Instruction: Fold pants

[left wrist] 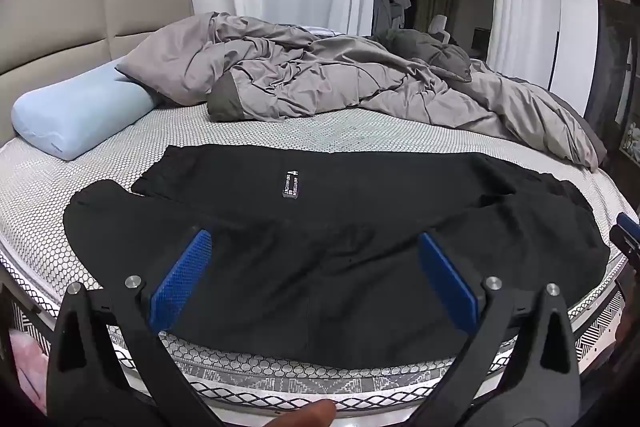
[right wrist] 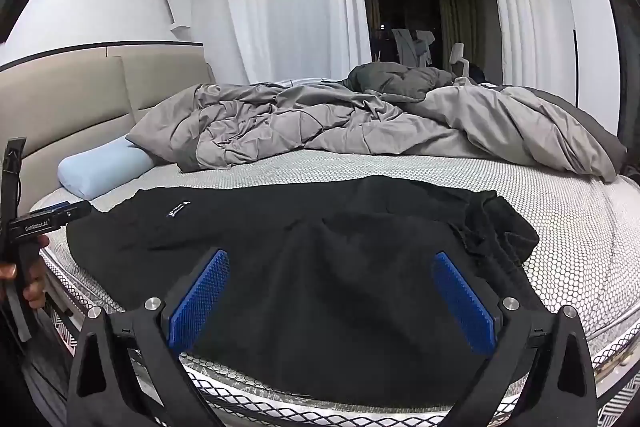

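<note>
pants (left wrist: 340,259) on bed (left wrist: 248,131), beneath left hand-held gripper (left wrist: 314,247)

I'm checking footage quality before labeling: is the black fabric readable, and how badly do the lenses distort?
Left wrist view: the black pants are nearly featureless, only faint creases and the small label showing; the mattress edge bows strongly. Right wrist view: same crushed blacks, a curved headboard, a dark vignette at the corners.

1. Pants (left wrist: 320,267): matt black cloth, soft, faintly creased.
2. Mattress (left wrist: 240,131): honeycomb-textured fabric.
3. Left tongs (left wrist: 314,275), right tongs (right wrist: 330,295): matt black plastic, ribbed blue pads (left wrist: 180,279), shiny metal pins.
4. Duvet (left wrist: 340,83): smooth grey cloth, wrinkled.
</note>
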### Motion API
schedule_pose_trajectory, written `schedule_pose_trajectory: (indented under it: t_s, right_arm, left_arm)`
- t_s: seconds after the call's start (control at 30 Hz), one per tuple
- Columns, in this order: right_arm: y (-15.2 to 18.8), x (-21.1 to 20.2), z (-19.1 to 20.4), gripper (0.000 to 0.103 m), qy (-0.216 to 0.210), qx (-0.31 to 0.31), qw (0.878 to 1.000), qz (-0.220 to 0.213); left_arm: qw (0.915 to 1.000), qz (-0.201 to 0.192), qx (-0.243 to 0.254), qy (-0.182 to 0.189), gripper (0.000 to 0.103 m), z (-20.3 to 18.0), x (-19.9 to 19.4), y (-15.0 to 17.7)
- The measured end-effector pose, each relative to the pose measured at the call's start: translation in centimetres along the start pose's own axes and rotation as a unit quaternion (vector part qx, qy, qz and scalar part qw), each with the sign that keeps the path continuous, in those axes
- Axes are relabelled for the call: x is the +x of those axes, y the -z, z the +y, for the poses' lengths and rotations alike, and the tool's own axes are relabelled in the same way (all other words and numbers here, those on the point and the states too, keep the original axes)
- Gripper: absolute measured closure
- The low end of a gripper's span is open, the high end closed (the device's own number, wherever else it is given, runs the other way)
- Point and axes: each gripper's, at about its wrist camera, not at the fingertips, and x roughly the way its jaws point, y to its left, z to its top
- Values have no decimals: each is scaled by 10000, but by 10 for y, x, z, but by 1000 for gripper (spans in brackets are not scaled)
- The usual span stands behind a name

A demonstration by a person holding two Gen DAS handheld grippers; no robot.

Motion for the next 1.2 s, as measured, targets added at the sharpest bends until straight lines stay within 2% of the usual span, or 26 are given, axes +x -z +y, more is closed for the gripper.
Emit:
schedule_pose_trajectory:
  t_s: [0.4, 1.2]
  right_arm:
    - [0, 7, 0, 0, 57, -117, 9997, 197]
    - [1, 9, 1, 0, 71, -143, 9996, 226]
  left_arm:
    - [10000, -5, -2, 28, 1, 2, -2, -2]
    - [10000, -34, 11, -15, 1, 1, -1, 2]
